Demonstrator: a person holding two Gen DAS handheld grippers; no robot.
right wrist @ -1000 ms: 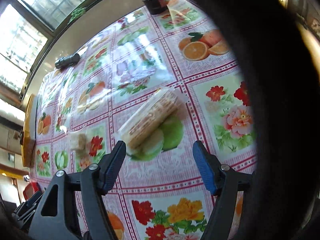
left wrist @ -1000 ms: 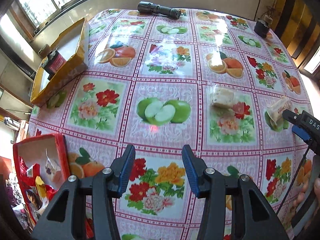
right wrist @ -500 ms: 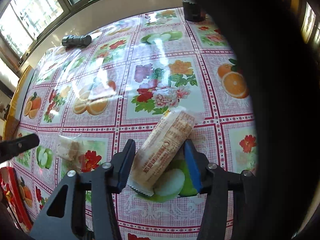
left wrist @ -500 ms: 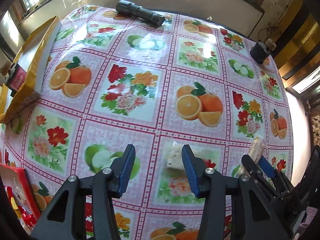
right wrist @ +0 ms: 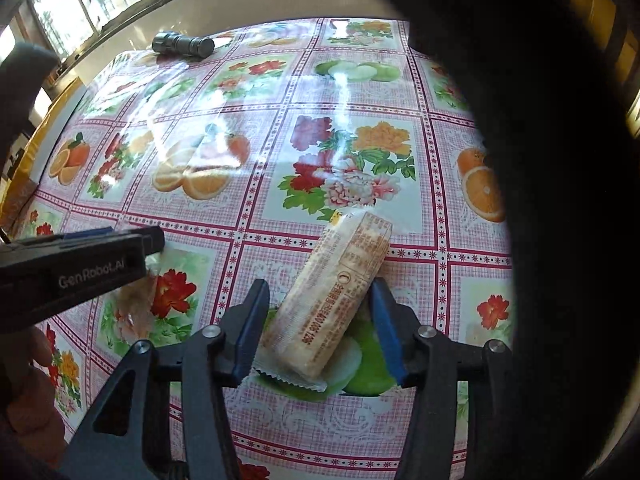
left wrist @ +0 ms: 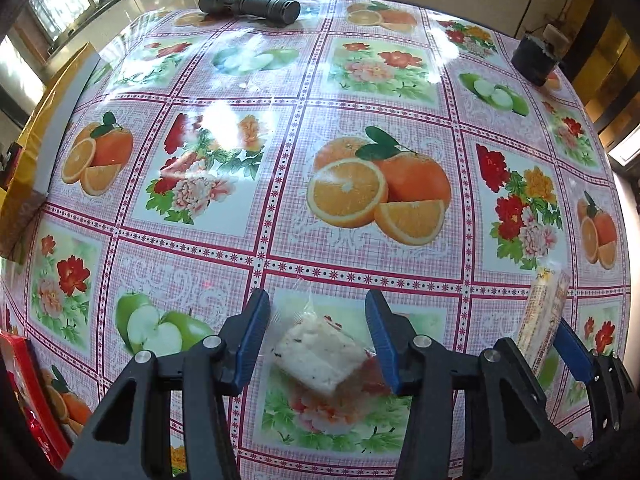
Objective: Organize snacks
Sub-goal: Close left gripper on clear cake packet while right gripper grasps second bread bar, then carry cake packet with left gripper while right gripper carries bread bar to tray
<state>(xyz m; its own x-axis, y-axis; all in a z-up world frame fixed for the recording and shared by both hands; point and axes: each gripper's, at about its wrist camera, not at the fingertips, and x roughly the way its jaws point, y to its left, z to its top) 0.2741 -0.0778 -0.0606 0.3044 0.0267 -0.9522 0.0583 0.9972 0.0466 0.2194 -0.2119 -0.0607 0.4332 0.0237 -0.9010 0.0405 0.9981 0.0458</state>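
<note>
left claw [left wrist: 316, 340]: open, now straddling white snack square [left wrist: 320, 360] on bench [left wrist: 280, 240]; nothing gripped
right claw [right wrist: 320, 328]: open around long wafer pack [right wrist: 332, 300], pads near, not clamped
change: both dropped in over snacks
next: probably close, lift
vs earlier: red box nearly out of view

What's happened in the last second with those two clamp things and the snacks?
Both have moved in on a snack. The left gripper travelled across the table and now straddles the white square snack; the right gripper closed in around the long wrapped biscuit bar, narrowing its opening. Neither snack has been lifted. Both packets and the flashlight lie where they were.
</note>
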